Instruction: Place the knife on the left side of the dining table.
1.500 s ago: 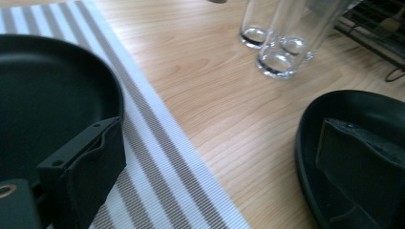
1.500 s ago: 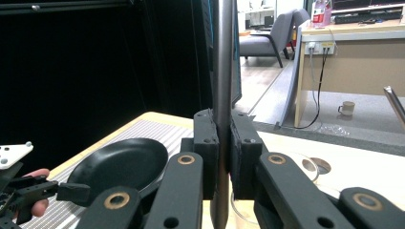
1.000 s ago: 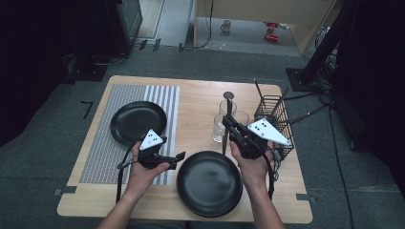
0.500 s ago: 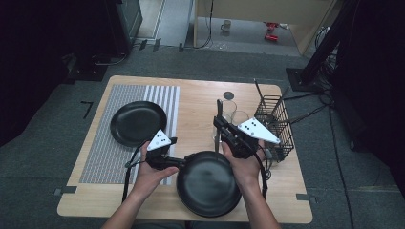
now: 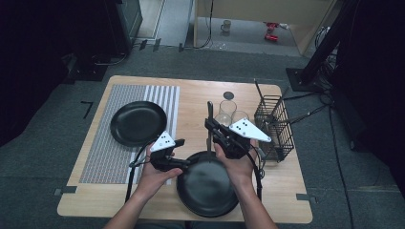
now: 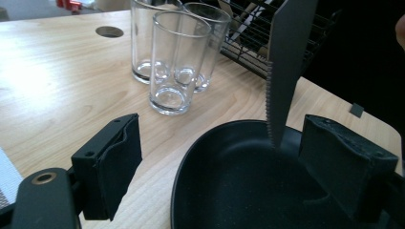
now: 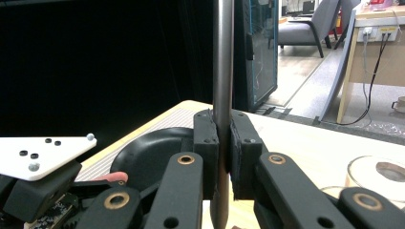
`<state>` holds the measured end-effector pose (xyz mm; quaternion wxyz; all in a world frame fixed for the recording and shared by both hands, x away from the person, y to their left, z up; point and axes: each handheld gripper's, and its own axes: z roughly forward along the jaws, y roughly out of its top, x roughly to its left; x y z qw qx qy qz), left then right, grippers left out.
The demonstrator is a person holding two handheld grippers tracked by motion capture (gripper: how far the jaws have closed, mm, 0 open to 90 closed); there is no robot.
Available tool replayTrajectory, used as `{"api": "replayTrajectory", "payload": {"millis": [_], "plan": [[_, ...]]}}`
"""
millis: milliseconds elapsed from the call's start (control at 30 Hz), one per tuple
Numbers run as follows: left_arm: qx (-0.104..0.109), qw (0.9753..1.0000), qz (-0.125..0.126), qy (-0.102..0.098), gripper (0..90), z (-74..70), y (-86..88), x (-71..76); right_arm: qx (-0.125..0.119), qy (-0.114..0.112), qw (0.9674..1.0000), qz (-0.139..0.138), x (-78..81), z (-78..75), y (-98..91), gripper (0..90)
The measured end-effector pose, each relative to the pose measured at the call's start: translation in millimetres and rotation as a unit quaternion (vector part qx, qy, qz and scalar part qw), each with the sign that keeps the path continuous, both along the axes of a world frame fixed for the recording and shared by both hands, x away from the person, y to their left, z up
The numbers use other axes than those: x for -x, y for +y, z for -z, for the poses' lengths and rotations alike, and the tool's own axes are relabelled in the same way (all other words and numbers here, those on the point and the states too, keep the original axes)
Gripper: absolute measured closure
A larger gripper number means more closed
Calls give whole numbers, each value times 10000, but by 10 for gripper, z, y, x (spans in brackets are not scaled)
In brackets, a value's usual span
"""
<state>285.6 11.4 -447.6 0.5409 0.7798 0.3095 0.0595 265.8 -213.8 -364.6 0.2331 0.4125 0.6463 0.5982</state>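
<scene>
R gripper has its jaws pinched tight on the handle of a serrated knife, held upright w/ the handle end sticking up above the jaws; in the left gripper view the toothed blade comes down from above and its tip sits at the far inner rim of the near black plate; whether it touches can't be told. L gripper has its jaws spread wide and they've just been closing a little; the plate's near-left rim lies between the pads, the right pad over the plate's inside, the left pad over bare wood, neither visibly pressing it. That plate is at the front edge of the worktop, betw. both hands. Behind it stand three clear glasses close together, w/ a black wire basket just to their right. A second black plate rests on a striped placemat at the left.
</scene>
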Motion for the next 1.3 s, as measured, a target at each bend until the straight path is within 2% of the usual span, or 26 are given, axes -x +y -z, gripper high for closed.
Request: {"api": "replayTrajectory", "payload": {"millis": [167,367,633,833,1000,1033,1167,1300], "plan": [[30,9997,227,-10,172,2,-53,29,47,-1,9999,-98,-3,-11,52,844],[88,9991,413,60,305,30,-111,36,8,37,9997,-230,-10,24,112,844],[157,9970,724,202,401,75,-186,47,-30,99,9994,-332,-13,57,161,844],[216,9966,707,353,446,125,-227,10,-176,171,9988,-421,-4,64,168,844],[427,9938,835,590,561,154,-217,-28,-232,172,9982,-523,15,46,159,844],[417,9940,811,611,594,156,-214,-32,-261,173,9981,-539,16,45,155,845],[472,9941,793,568,728,161,-200,-20,-341,223,9976,-556,11,54,141,844],[395,9957,680,482,757,164,-184,-7,-411,250,9972,-565,3,71,122,844]]}}
